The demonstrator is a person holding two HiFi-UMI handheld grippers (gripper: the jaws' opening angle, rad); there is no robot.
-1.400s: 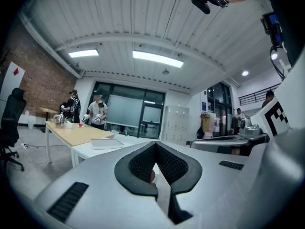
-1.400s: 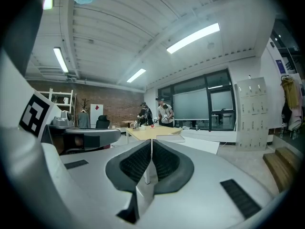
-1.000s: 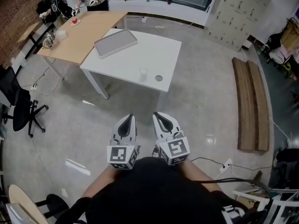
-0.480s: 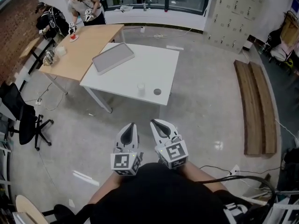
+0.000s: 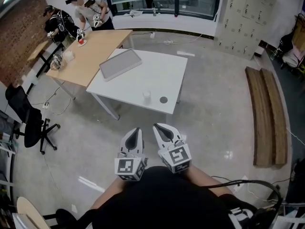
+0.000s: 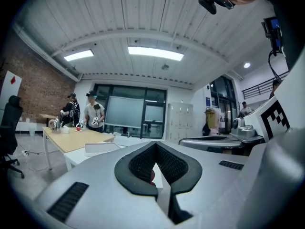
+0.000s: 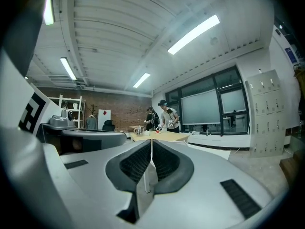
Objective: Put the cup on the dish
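Left tongs [image 5: 135, 133]: jaws together at the tips, nothing gripped. Held low in front of the person's body over the floor, marker cube toward the person.
Right tongs [image 5: 161, 129]: jaws pressed shut, nothing between the pads. Just beside the left tongs, tips pointing toward the white surface.
Cup [image 5: 147, 96]: small, pale, upright on the white surface [image 5: 143, 75], near its front edge. Well apart from both tongs.
Dish [image 5: 163, 99]: small round grey disc, lying flat just right of the cup. Near it, not touching, and nothing on it.
Tray [image 5: 120, 63]: flat, grey, rectangular. Sits at the far left corner of the white surface, set at an angle.
Wooden surface [image 5: 93, 49]: butts against the white one on the left. Small items at its far end, too small to identify.
People [image 5: 90, 6]: two, standing at the far end of the wooden surface.
Office chair [image 5: 28, 123]: black, on the floor at left.
Planks [image 5: 267, 116]: two long boards lying on the floor at right.
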